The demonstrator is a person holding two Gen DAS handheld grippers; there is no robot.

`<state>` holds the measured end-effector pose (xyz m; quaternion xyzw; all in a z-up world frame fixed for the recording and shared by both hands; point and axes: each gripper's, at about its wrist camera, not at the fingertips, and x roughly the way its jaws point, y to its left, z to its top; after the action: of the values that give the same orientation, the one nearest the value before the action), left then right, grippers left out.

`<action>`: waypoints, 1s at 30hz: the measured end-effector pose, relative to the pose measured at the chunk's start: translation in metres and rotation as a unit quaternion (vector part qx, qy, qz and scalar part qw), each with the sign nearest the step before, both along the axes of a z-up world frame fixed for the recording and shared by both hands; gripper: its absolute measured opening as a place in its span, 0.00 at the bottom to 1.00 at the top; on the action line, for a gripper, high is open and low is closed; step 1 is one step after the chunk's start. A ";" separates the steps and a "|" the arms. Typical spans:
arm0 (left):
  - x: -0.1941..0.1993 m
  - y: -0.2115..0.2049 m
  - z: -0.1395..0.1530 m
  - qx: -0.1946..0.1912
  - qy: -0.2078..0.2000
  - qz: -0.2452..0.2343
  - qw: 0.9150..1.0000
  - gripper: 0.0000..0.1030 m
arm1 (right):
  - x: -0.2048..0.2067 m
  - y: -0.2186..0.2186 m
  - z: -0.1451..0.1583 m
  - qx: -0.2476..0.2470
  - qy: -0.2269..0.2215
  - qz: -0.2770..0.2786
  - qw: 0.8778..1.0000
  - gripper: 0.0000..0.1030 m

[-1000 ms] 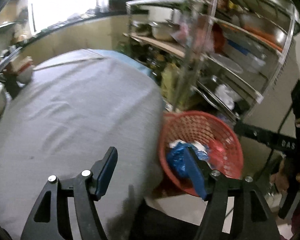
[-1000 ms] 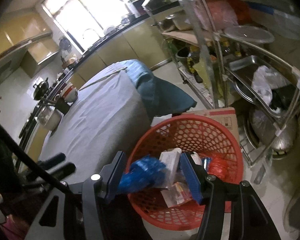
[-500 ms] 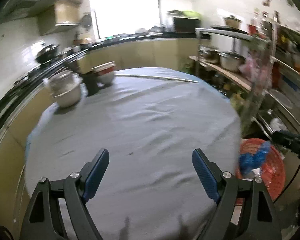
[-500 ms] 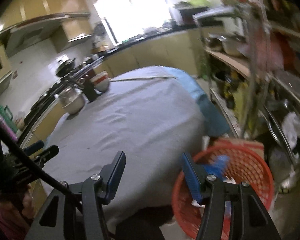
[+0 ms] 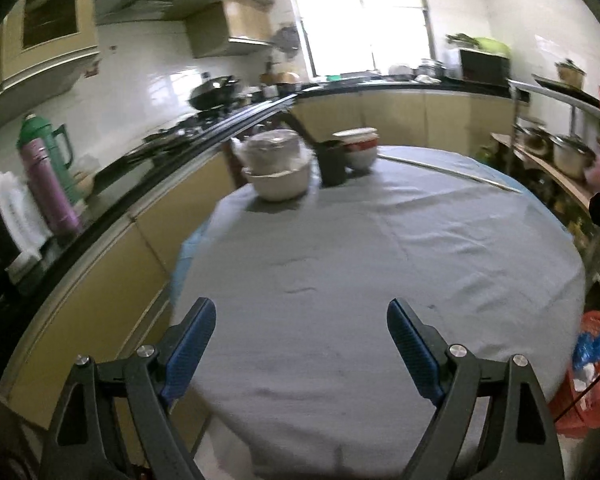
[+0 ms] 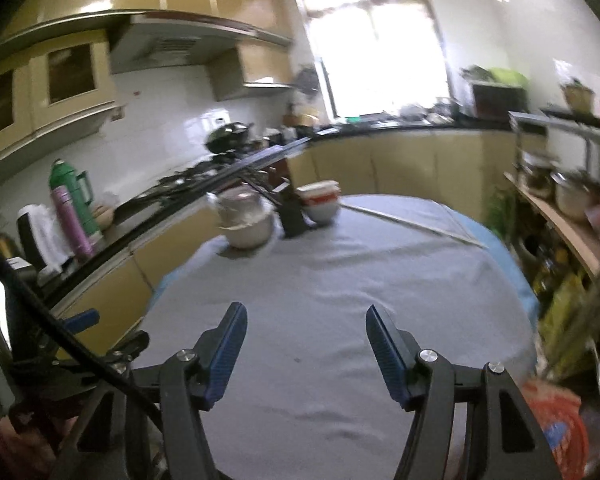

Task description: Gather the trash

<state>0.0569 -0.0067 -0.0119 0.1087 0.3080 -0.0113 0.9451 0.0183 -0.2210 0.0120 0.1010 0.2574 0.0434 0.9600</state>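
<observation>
The red mesh basket (image 5: pixel 596 384) stands on the floor at the table's right side, with a blue plastic bag (image 5: pixel 598 340) and white scraps in it. In the right wrist view the basket (image 6: pixel 556 412) is a blur at the lower right. My left gripper (image 5: pixel 300 312) hangs over the near part of the grey tablecloth (image 5: pixel 380 248); its jaws are opening and nothing is between them. My right gripper (image 6: pixel 306 314) is over the same cloth (image 6: pixel 360 280), jaws also opening and empty. No trash shows on the cloth.
At the table's far left stand a white lidded pot in a bowl (image 5: pixel 278 168), a dark cup (image 5: pixel 332 162) and stacked red-banded bowls (image 5: pixel 358 148). A long thin stick (image 5: pixel 452 172) lies at the far edge. A counter with flasks (image 5: pixel 50 184) runs left; metal shelves (image 6: pixel 560 216) stand right.
The right gripper let go of the blue bag and a white packet into the basket. Both grippers then swung left and up from the basket to face the table, jaws wider.
</observation>
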 end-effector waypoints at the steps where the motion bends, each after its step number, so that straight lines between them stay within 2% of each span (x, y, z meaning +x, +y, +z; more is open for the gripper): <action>1: 0.000 0.006 0.004 -0.001 -0.005 0.008 1.000 0.85 | 0.002 0.007 0.003 -0.003 -0.004 0.006 1.000 0.64; 7: -0.003 0.030 0.023 -0.004 -0.034 0.044 0.998 0.86 | 0.012 0.041 0.018 -0.018 -0.028 0.039 0.999 0.70; 13: -0.006 0.042 0.034 -0.010 -0.038 0.065 0.997 0.88 | 0.011 0.053 0.011 -0.002 -0.021 0.041 0.999 0.70; 17: -0.007 0.042 0.035 -0.008 -0.030 0.068 0.997 0.88 | 0.009 0.054 0.000 0.007 -0.004 0.046 0.999 0.70; 23: -0.011 0.038 0.037 -0.023 -0.014 0.064 0.998 0.88 | -0.003 0.052 -0.009 0.005 -0.009 0.035 0.999 0.70; 30: -0.020 0.031 0.043 -0.029 -0.022 0.055 0.998 0.88 | -0.016 0.039 -0.009 0.002 -0.018 0.010 1.000 0.70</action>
<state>0.0371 0.0240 0.0316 0.0644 0.2926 0.0341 0.9535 0.0023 -0.1817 0.0030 0.0992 0.2406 0.0553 0.9640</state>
